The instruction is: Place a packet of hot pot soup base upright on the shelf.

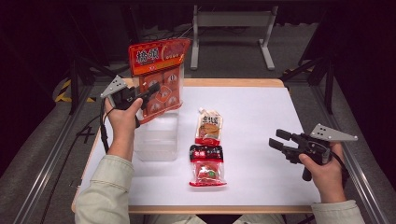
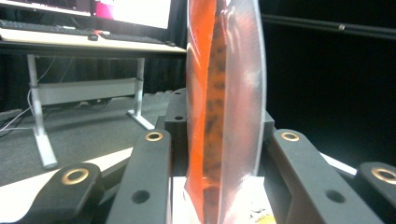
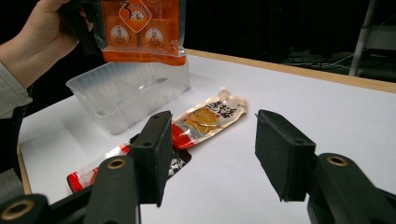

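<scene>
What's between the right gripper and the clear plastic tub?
Two pouches, in the high view: a spouted sauce pouch and a red snack packet, lying between the right gripper and clear tub.

The left gripper (image 1: 148, 91) is up in the air, and the big snack bag (image 1: 159, 74) stands upright between its jaws. Right under that bag sits the clear box (image 1: 158, 135) on the table (image 1: 261, 112). Just right of the box lies the spout pouch (image 1: 209, 126), and the small packet (image 1: 207, 165) lies before it, maybe touching its end. The right gripper (image 1: 279, 139) is well apart to the right, low over the table, with both packs out in front of its jaws.
</scene>
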`<state>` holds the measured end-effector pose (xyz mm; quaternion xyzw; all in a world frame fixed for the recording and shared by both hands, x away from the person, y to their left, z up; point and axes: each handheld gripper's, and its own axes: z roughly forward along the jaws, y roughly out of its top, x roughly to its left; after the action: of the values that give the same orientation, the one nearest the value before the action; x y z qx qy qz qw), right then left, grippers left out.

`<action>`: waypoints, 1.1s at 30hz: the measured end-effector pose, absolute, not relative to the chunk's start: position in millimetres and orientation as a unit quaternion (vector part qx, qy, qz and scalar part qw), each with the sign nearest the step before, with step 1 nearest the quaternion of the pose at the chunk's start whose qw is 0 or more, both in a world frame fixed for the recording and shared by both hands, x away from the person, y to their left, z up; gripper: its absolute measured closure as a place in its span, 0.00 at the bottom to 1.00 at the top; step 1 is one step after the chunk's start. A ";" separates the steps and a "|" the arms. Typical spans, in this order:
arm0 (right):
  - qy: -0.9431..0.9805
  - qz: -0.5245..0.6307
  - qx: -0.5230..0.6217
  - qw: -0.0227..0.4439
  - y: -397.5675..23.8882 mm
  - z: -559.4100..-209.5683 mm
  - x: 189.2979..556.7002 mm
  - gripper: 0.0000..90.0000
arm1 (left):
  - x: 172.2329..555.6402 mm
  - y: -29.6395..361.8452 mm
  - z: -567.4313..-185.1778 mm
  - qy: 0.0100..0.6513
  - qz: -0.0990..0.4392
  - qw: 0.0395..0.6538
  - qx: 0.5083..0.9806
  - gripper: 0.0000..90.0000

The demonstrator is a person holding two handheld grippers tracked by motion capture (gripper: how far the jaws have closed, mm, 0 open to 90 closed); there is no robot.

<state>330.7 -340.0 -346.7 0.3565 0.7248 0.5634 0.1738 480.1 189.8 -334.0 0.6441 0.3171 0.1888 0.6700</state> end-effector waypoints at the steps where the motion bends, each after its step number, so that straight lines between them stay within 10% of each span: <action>1: 0.725 0.563 0.356 0.174 -340.0 -346.7 330.7 0.52 | 480.1 189.8 -334.0 0.317 0.189 0.670 0.644 0.79; 33: 0.736 0.570 0.329 0.158 -330.6 -348.3 330.5 0.51 | 494.1 182.2 -363.9 0.365 0.189 0.607 0.680 0.78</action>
<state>330.5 -330.6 -348.3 0.3294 0.7360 0.5700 0.1579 494.1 182.2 -363.9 0.6802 0.3655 0.1887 0.6068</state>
